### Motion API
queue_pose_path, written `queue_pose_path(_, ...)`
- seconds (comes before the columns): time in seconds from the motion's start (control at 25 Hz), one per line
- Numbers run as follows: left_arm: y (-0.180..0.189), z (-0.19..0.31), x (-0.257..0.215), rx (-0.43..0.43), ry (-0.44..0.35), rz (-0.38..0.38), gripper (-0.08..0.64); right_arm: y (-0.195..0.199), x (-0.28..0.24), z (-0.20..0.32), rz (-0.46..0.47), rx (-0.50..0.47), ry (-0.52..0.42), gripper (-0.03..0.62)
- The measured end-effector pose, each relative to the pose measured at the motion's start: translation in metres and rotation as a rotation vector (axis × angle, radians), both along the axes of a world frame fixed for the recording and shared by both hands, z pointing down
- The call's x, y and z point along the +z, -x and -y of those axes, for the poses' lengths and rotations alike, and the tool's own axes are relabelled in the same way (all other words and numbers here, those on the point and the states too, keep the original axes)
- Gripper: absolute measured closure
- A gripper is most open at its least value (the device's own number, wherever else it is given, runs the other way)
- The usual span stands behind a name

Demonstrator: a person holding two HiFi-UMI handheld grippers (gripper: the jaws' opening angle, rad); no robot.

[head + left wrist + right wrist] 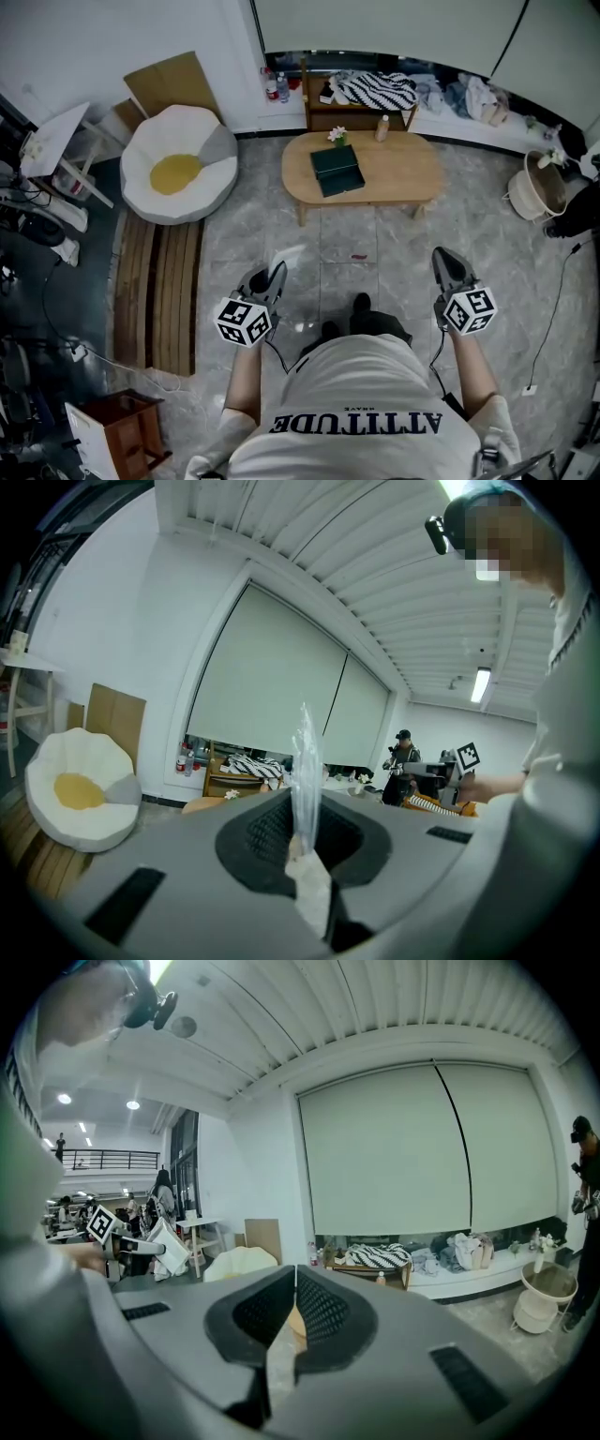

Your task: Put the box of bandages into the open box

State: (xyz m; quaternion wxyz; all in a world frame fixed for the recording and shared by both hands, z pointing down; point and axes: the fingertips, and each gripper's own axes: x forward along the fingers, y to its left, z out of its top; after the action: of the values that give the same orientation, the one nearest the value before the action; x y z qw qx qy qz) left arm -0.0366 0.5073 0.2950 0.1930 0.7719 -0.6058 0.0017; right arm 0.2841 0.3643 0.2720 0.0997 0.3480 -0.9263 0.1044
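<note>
Both closed, left tongs [277, 272] pinching clear film [305, 761], right tongs [444, 258] empty; green box [337, 171] lies well ahead.

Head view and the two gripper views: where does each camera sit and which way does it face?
Head view: on the person's head, facing steeply down at the wooden table; torso, arms, left gripper, right gripper show.
Left gripper view: on that gripper, facing the blinds along shut jaws pinching clear plastic; shirt at right.
Right gripper view: likewise, shut jaws empty; shirt at left.
All share the egg cushion.

The person's white shirt [361, 389] reads "ATTITUDE" (upside down).
</note>
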Motion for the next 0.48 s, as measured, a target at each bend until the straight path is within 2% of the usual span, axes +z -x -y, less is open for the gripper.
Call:
queue_pose_path(0.24, 0.002, 0.013, 0.003, -0.007, 0.008, 0.000, 0.526, 0.007, 0.009, 0.013, -0.001, -0.018, 0.021, 0.571)
queue_pose_path(0.48, 0.011, 0.039, 0.011, -0.034, 0.026, 0.010, 0.526, 0.021, 0.018, 0.047, 0.008, -0.049, 0.033, 0.571)
